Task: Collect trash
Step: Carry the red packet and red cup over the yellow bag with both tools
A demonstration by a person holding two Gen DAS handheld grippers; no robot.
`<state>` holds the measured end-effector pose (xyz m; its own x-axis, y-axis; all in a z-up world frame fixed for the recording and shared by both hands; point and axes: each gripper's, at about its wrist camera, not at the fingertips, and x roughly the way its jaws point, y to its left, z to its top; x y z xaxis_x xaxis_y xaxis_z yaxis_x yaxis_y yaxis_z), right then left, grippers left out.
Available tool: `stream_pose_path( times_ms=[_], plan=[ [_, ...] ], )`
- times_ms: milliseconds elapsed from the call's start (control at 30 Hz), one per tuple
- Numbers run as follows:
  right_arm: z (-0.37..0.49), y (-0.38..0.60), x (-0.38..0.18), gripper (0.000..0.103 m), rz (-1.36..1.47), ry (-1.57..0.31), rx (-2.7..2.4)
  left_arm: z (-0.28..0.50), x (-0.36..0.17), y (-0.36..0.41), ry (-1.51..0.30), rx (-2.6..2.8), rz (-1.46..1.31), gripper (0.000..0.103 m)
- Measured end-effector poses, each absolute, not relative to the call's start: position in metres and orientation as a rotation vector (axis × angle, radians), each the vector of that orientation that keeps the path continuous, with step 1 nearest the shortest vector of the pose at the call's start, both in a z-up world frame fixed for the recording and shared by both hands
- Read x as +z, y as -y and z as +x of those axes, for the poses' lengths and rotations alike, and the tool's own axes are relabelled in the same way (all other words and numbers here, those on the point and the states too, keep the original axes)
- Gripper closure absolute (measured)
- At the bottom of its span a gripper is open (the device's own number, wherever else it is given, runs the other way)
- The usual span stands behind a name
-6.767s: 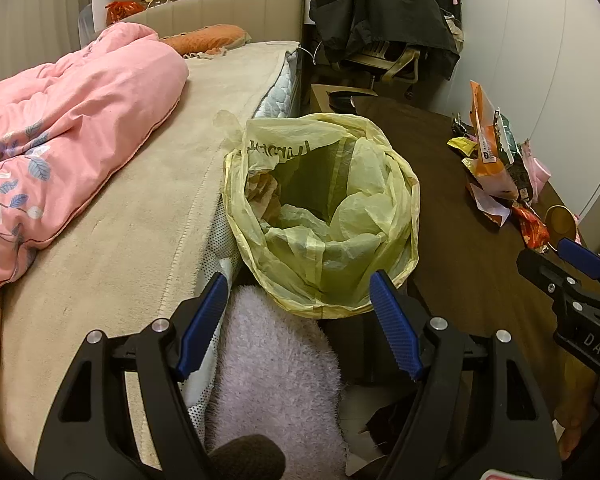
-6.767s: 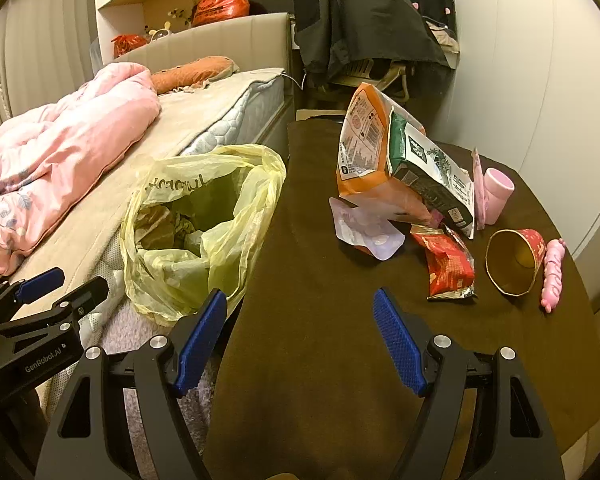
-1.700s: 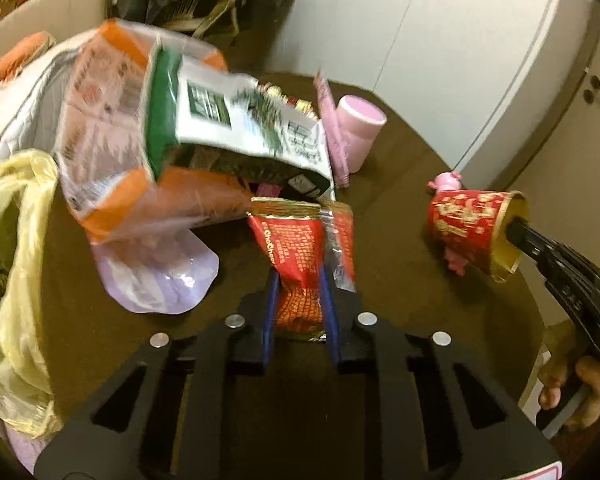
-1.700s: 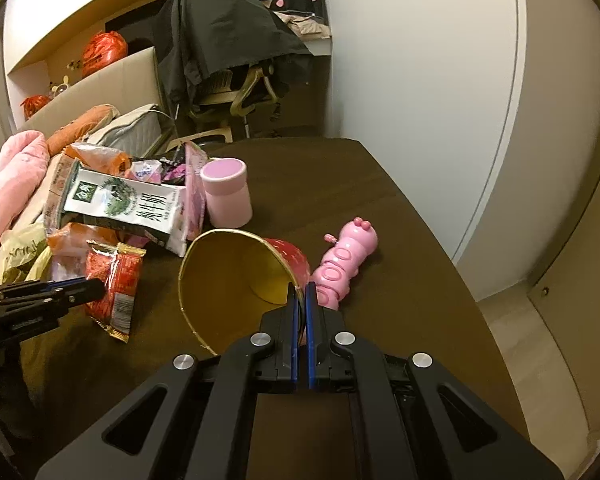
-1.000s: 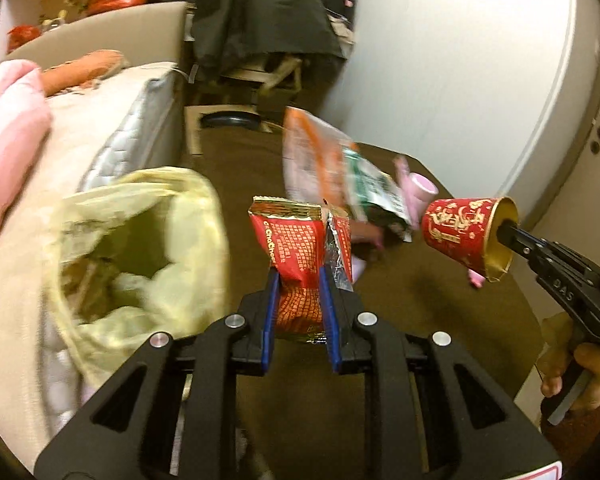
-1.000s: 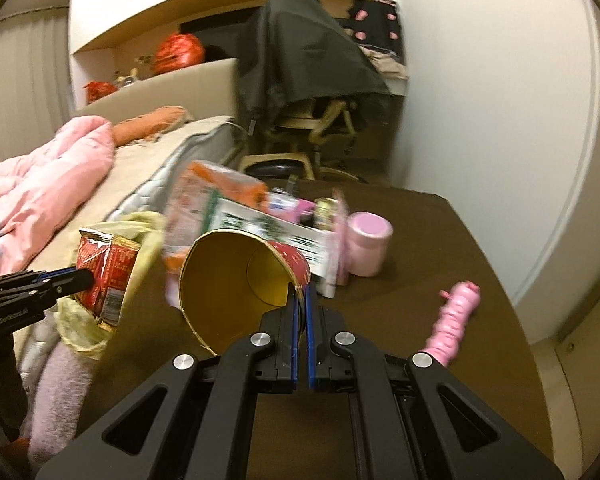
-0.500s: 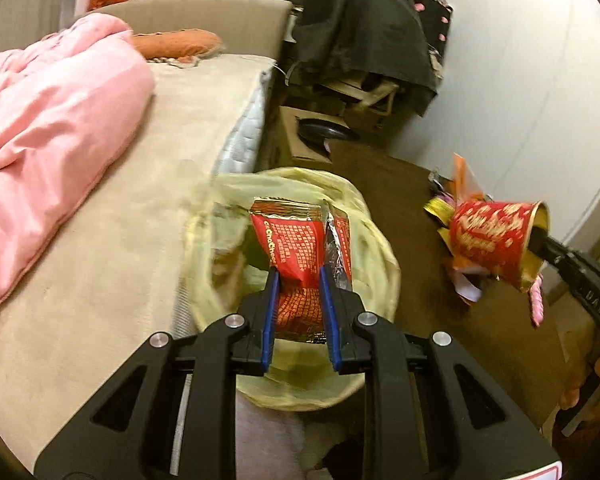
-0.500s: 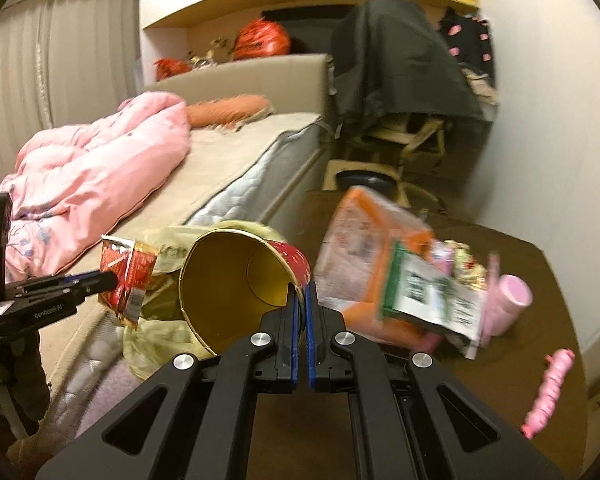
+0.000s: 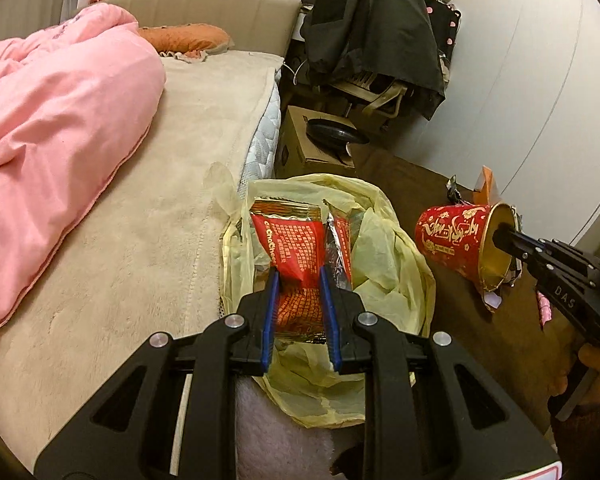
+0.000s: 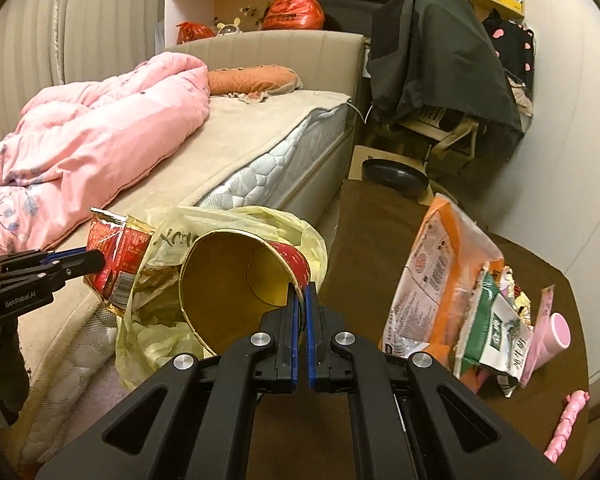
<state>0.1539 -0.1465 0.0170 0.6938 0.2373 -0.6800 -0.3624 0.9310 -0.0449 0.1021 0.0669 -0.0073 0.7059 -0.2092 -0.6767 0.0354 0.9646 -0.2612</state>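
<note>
My left gripper [image 9: 300, 300] is clamped on the red snack wrapper [image 9: 296, 248], which hangs over the mouth of the yellow trash bag [image 9: 388, 248] wedged between the bed [image 9: 148, 216] and the brown table [image 10: 364, 232]. My right gripper [image 10: 302, 300] pinches the rim of the red paper cup [image 10: 236, 280], tilted on its side, just beside the bag's opening on the table side
</note>
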Motion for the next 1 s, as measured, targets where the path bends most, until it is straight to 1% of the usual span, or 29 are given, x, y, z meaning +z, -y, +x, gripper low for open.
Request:
stream_pose_path(
  times_ms=[467, 1000],
  plan=[
    [0.176, 0.136, -0.006, 0.099, -0.132, -0.785, 0.389, 0.129, -0.027, -0.065, -0.812, -0.219, -0.248, 0.084],
    [0.199, 0.119, -0.057, 0.099, -0.109, -0.886, 0.455, 0.160, -0.068, -0.059, -0.920, -0.212, -0.218, 0.083]
  ],
)
